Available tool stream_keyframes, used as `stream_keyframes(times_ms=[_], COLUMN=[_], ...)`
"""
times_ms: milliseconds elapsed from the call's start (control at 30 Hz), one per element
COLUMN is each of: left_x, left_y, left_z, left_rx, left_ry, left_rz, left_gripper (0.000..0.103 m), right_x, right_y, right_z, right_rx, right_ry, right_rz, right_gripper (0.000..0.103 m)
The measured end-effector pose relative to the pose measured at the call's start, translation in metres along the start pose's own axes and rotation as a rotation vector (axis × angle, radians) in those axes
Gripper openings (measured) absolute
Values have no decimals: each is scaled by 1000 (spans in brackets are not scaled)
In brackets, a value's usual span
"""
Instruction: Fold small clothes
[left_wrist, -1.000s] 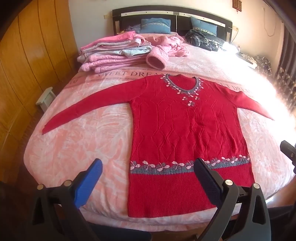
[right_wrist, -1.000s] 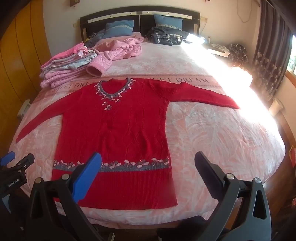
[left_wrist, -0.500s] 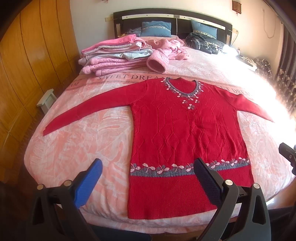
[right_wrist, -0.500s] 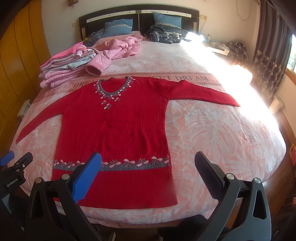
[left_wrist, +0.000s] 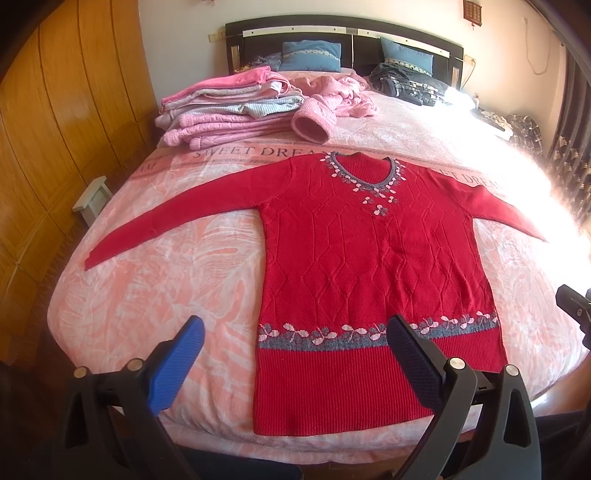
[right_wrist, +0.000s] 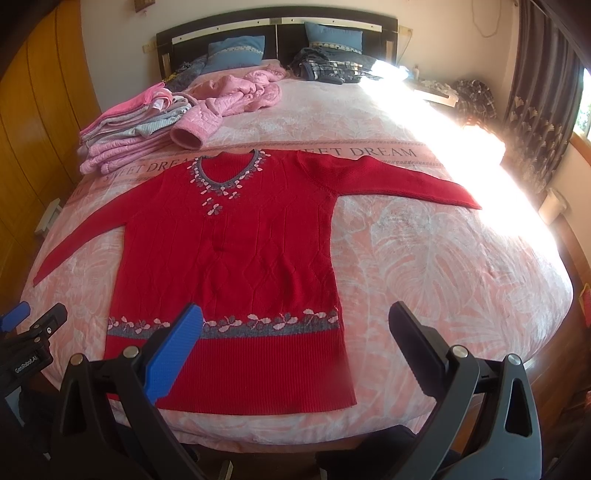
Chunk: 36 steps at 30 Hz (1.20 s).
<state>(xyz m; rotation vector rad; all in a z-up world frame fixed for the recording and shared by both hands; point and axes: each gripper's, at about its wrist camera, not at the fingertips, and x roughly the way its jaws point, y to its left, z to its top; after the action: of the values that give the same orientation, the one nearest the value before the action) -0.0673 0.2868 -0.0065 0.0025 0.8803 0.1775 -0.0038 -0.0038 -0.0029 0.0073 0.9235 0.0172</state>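
- both views sit a touch lower over the foot of the bed than a second ago; the red sweater (left_wrist: 373, 273) has not shifted.
- left gripper (left_wrist: 291, 343) hangs with jaws spread wide, holding nothing, its dark finger over the hem and its blue finger over bare pink blanket (left_wrist: 147, 295).
- right gripper (right_wrist: 295, 328) is likewise wide apart and empty, blue finger over the hem band, dark finger over bare blanket.
- wide open blanket lies right of the sweater in the right view; the bed's near edge curves just below the hem.
- sweater lies flat, front up, sleeves stretched out to both sides, collar toward the headboard (right_wrist: 277, 33).
- grey band with pale flowers crosses above the ribbed hem; similar trim rings the neck.
- folded pink pile (left_wrist: 229, 107) sits well apart, beyond the left sleeve.
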Motion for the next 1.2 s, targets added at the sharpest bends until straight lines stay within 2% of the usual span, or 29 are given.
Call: stream_keyframes(times_ms=[1200], left_x=[1], left_y=[-1], left_z=[-1], left_rx=[-1], left_ry=[-1], left_rz=[7], left_gripper=[99], right_x=[-1], right_y=[-2], right_z=[2], right_rx=[5], right_ry=[-5], right_rz=[3], right_gripper=[100])
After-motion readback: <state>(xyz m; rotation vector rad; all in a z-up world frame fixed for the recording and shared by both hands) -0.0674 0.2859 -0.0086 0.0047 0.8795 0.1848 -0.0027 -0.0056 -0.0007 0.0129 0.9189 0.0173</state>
